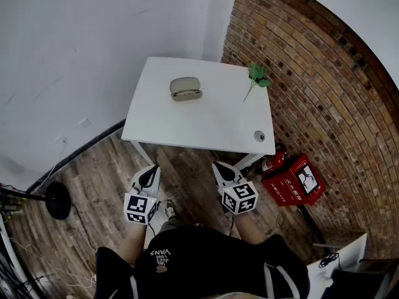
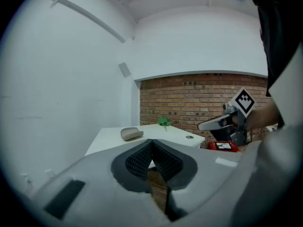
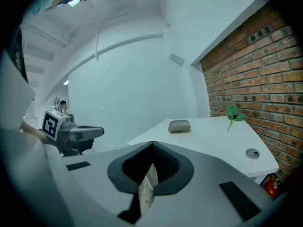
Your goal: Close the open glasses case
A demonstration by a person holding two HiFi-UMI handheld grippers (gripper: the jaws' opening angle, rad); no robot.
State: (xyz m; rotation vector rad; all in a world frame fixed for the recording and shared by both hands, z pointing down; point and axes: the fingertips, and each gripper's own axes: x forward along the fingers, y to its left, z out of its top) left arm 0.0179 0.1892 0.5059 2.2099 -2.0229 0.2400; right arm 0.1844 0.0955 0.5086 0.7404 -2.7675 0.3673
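Observation:
The grey glasses case lies on the far part of the white table, its lid slightly raised; it also shows small in the left gripper view and the right gripper view. My left gripper hovers over the wooden floor, short of the table's near edge, jaws shut and empty. My right gripper hangs beside it, equally short of the table, also shut on nothing. Each gripper shows in the other's view: the right gripper, the left gripper. Both are far from the case.
A green leafy sprig lies at the table's far right, and a round cable hole sits near its front right corner. A red box and a fire extinguisher stand by the brick wall. A black stand base rests at left.

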